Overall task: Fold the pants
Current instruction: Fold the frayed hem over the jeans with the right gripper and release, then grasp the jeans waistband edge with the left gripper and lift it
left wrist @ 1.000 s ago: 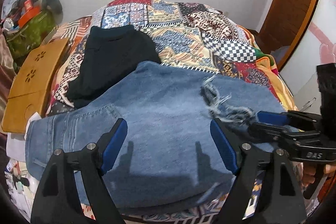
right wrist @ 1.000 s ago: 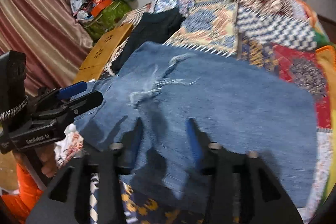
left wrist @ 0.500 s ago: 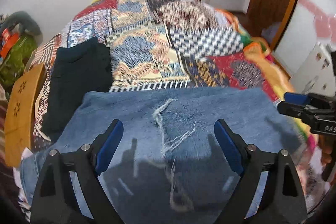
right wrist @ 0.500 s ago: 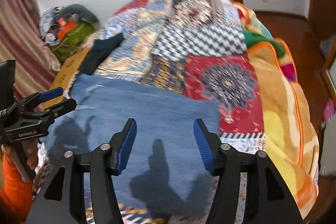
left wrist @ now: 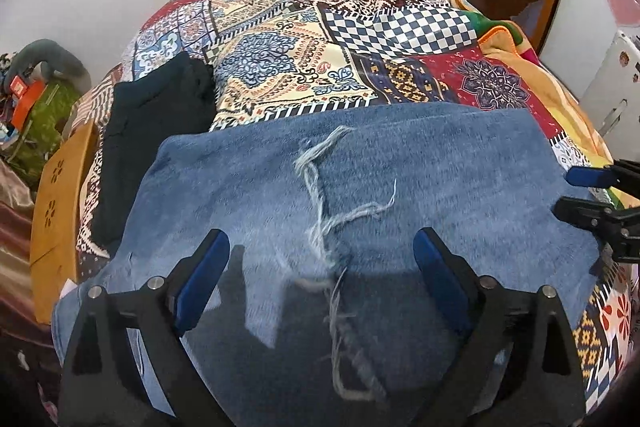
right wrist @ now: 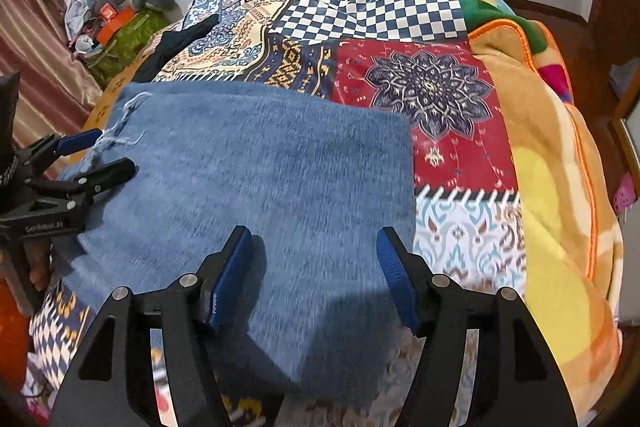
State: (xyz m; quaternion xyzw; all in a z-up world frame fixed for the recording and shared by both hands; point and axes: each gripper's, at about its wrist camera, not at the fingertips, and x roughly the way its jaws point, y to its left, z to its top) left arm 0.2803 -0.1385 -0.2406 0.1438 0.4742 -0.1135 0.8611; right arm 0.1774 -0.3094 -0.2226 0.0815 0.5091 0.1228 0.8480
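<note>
Jeans (left wrist: pixel 400 187) lie flat on the quilt (left wrist: pixel 280 67), filling the lower centre of both views, frayed rip (left wrist: pixel 320 195) mid-frame in the left view.

Left gripper (left wrist: pixel 322 263) has just been opening: jaws wide, released, nothing pinched, denim only under them. Right gripper (right wrist: pixel 314 259) has also just been opening: jaws apart, empty, over the jeans near their right edge.

Step, as I read it: 1 fold laid and let go, now lining up the next. The next move calls for both jaws to drop onto 1 edge, pinch all layers, then carry it across. Near hem is hidden behind the fingers, so can't pick the grasp spot yet.

Black cloth (left wrist: pixel 152 131) sits left of the jeans, clear of the fold.
</note>
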